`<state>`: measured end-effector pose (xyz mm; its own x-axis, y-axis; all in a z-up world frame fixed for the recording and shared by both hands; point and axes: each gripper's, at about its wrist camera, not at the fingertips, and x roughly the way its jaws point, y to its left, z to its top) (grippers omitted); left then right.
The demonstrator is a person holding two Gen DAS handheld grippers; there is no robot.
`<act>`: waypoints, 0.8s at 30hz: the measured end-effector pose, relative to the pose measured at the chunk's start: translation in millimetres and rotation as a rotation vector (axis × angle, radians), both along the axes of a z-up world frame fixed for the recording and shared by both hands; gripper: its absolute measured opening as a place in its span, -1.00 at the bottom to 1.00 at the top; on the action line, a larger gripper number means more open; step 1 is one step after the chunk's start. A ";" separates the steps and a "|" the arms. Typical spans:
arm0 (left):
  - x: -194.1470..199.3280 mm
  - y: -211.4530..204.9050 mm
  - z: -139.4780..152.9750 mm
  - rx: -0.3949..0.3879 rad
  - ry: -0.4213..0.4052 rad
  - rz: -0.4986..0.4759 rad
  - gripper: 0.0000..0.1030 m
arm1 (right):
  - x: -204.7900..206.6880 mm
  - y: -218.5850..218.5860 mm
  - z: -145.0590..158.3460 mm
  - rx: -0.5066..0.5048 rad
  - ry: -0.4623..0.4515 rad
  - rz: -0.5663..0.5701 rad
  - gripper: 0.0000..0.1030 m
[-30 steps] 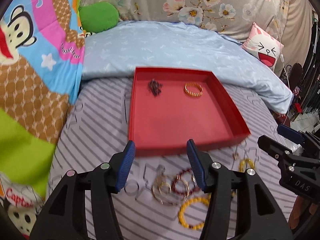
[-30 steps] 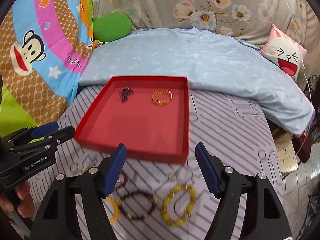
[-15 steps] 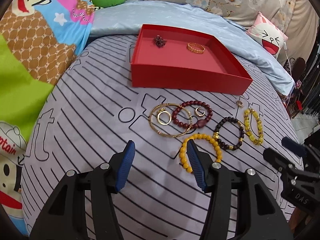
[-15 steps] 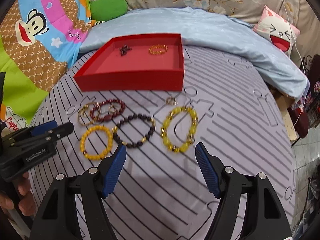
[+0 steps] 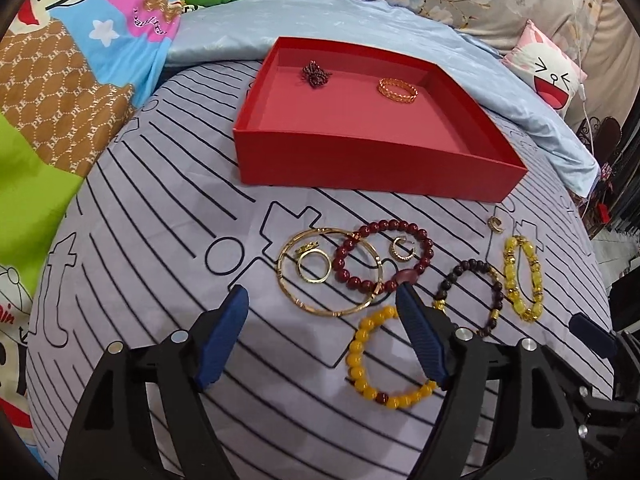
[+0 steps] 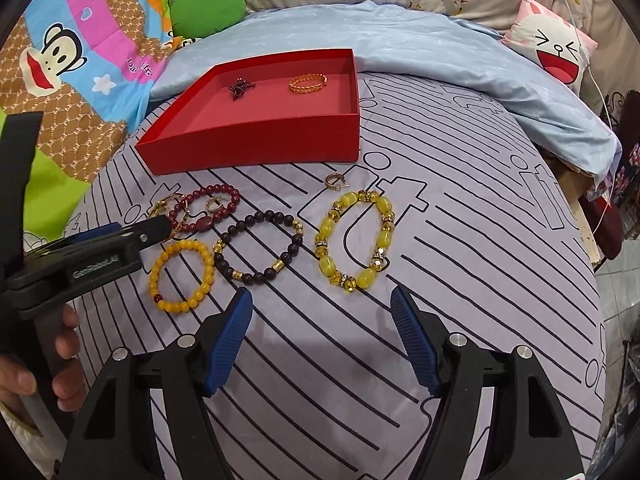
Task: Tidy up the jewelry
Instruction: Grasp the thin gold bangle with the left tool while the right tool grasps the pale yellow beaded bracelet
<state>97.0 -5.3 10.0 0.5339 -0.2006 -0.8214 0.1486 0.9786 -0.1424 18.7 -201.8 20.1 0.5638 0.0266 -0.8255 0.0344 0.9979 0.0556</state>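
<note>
A red tray (image 5: 360, 160) (image 6: 256, 148) sits on the striped sheet and holds a dark bead cluster (image 5: 316, 74) and a gold band (image 5: 397, 90). In front of it lie a gold bangle (image 5: 281, 268), a dark red bead bracelet (image 5: 404, 226), an amber bead bracelet (image 5: 356, 348) (image 6: 160, 268), a dark brown bracelet (image 6: 260, 216) and a yellow crystal bracelet (image 6: 326, 228). My left gripper (image 5: 320, 292) hovers at the bangle's near edge, jaws opening, pads touching nothing. My right gripper (image 6: 320, 292) stands open over bare sheet, just short of the yellow crystal bracelet.
Small gold hoops (image 5: 496, 224) (image 6: 334, 182) and a gold ring (image 5: 308, 247) lie among the bracelets. A pale blue duvet (image 6: 400, 52), a green cushion (image 6: 208, 10) and a cartoon blanket (image 5: 60, 80) border the sheet. A hand (image 6: 60, 340) holds the left gripper's handle.
Both grippers have come down toward the sheet, so the bracelets now lie just ahead of the fingers. The left jaws have spread wider. The right gripper's opening is unchanged.
</note>
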 end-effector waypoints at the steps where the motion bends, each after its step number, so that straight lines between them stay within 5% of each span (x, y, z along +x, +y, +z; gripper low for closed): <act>1: 2.8 -1.7 -2.3 0.002 0.006 0.000 0.40 | 1.1 -0.4 -1.1 0.001 0.003 0.000 0.34; 9: 16.9 -8.5 -8.9 0.019 0.002 0.012 0.39 | 12.6 0.8 -8.7 0.010 0.021 0.004 0.34; 12: 17.4 -12.4 -8.1 0.032 -0.009 -0.005 0.15 | 16.8 2.3 -10.2 0.013 0.025 0.005 0.34; 24: -2.0 -8.8 0.7 0.019 -0.029 -0.029 0.14 | 23.1 -8.0 -10.5 0.016 0.020 -0.026 0.34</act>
